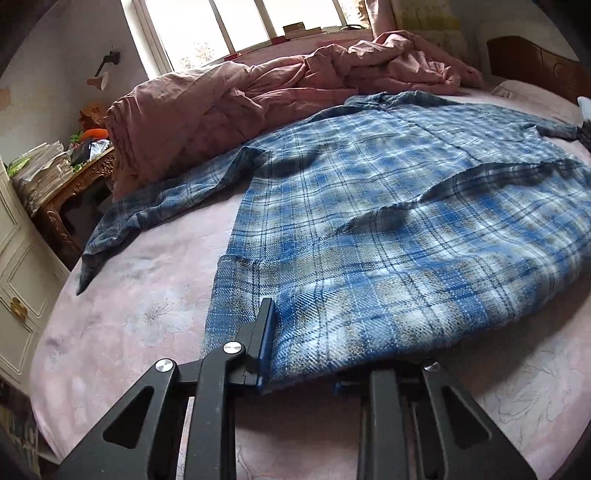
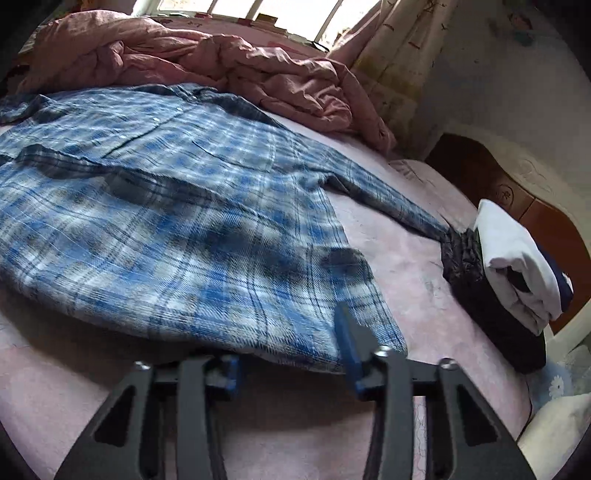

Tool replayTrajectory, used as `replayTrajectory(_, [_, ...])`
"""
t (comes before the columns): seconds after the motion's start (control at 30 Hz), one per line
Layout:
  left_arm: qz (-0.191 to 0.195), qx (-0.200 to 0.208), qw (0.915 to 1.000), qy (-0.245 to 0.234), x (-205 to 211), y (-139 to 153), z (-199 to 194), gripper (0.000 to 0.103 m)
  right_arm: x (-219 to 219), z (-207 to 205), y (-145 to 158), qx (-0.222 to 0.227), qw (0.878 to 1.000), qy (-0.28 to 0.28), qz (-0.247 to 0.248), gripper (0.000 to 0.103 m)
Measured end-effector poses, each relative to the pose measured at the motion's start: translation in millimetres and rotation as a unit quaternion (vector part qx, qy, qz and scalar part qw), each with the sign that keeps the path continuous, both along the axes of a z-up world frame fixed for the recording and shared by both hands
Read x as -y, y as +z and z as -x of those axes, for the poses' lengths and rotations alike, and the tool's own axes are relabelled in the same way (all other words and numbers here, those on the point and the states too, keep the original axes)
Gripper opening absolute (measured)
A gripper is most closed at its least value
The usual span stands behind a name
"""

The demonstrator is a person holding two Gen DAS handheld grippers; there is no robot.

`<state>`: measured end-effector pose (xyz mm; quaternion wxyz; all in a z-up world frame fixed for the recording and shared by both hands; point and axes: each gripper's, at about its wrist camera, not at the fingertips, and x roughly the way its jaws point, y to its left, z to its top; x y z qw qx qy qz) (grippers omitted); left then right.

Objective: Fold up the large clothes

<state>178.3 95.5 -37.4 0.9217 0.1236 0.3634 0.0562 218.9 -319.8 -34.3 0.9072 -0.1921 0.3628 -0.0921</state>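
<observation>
**Plaid shirt spread on the bed, both grippers at its hem**

A large blue plaid shirt (image 1: 369,229) lies spread across the pink floral bed sheet (image 1: 122,325), its collar toward the window (image 1: 221,26) and its hem toward the cameras. One sleeve (image 1: 147,214) trails out over the sheet toward the carved wooden side table (image 1: 74,192), which carries a stack of papers (image 1: 40,170). In the right wrist view the other sleeve (image 2: 388,199) runs out toward a pile of folded clothes (image 2: 509,280), a white piece on top of a dark one, near the wooden headboard (image 2: 517,206). A rumpled pink duvet (image 1: 258,96) is heaped behind the shirt, along the window side of the bed.

The left gripper (image 1: 306,354) stands wide open at the hem's left corner. Its left finger (image 1: 264,332) shows against the cloth, while the other is hidden under the hem's edge; the fabric lies between the jaws, but nothing is clamped.

The right gripper (image 2: 291,350) is likewise spread wide at the hem's right corner. Its right finger (image 2: 351,339), with a blue pad, rises in front of the plaid cloth, and the left finger (image 2: 231,369) sits just at the hem's edge. The cloth hangs loose across the gap, not pinched. The shirt looks blurred in places in both views.
</observation>
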Motion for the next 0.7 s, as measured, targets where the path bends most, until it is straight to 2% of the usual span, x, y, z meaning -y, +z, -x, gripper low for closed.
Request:
replayTrajectory(0.07, [0.007, 0.004, 1.0, 0.003, -3.4, 1.2, 2.4, 0.017, 10.3, -1.5, -2.8, -0.017, 0.999, -0.003, -0.034, 0.015])
replayTrajectory(0.1, [0.009, 0.008, 0.9999, 0.007, -5.0, 2.1, 4.1, 0.008, 12.9, -0.1, -2.3, -0.017, 0.999, -0.003, -0.045, 0.013])
replayTrajectory(0.17, [0.017, 0.022, 0.9996, 0.006, -6.8, 5.5, 9.7, 0.003, 18.9, 3.2, 3.8, -0.007, 0.997, -0.002, -0.076, 0.006])
replayTrajectory(0.27, [0.019, 0.056, 0.9982, -0.002, -5.8, 17.2, 24.6, 0.002, 24.7, 14.3, 17.6, 0.016, 0.993, 0.0, -0.119, 0.004])
replayTrajectory(0.33, [0.024, 0.066, 0.9975, -0.01, -6.1, 25.4, 34.0, 0.002, 25.9, 22.6, 27.1, 0.032, 0.992, -0.009, -0.121, 0.004])
replayTrajectory(0.43, [0.033, 0.064, 0.9974, -0.008, -12.6, 32.6, 49.0, 0.002, 30.6, 44.3, 41.9, 0.059, 0.988, -0.02, -0.141, 0.004])
replayTrajectory(0.53, [0.043, 0.059, 0.9972, -0.013, -21.7, 38.9, 65.1, 0.002, 36.6, 67.8, 48.3, 0.068, 0.984, -0.015, -0.167, 0.004])
replayTrajectory(0.7, [0.036, 0.059, 0.9974, -0.018, -23.5, 47.9, 81.5, 0.003, 33.9, 91.8, 53.6, 0.083, 0.982, 0.002, -0.171, 0.003])
